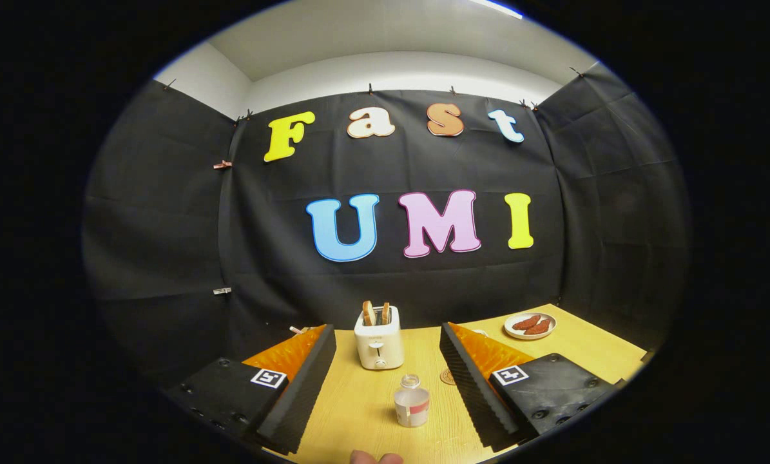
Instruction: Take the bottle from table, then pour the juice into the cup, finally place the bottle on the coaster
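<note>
A small clear bottle [412,401] with a red and white label stands upright on the wooden table [352,406]. It sits between my two fingers, a little nearer the right one, and touches neither. My gripper [388,330] is open wide, held low over the table. A round brown coaster [447,377] lies just beyond the bottle, half hidden behind the right finger [471,380].
A white toaster [378,345] with two slices of bread stands beyond the bottle, in line with the gap between the fingers. A plate [530,325] with reddish-brown food lies at the back right. A person's fingertip [375,457] shows at the near edge.
</note>
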A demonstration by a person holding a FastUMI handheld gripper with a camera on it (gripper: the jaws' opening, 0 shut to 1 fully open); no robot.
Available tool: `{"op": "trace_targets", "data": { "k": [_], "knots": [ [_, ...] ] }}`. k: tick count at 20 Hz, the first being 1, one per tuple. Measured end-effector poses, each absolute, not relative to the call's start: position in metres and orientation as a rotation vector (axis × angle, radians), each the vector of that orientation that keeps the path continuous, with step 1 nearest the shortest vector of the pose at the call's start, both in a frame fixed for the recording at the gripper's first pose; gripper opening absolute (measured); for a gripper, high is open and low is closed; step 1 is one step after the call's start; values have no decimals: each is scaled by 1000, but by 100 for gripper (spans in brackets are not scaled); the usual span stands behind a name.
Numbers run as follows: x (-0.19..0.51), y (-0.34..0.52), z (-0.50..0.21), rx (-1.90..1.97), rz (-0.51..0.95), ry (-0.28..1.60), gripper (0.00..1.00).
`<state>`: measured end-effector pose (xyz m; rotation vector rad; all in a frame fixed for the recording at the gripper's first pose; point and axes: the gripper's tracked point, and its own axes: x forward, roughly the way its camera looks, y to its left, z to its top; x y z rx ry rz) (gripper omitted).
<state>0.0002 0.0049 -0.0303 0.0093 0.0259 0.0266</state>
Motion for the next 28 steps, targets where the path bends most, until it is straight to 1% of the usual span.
{"op": "trace_targets", "data": {
  "k": [5, 15, 21, 25, 28],
  "knots": [
    [4, -2, -40, -26, -11, -67, 99],
    [35, -23, -154, -75, -104, 19, 99],
    [55, -27, -222, -74, -127, 52, 99],
    [67, -27, -255, -92, -127, 71, 100],
    [75, -28, -267, -91, -124, 69, 99]
  ]
}}
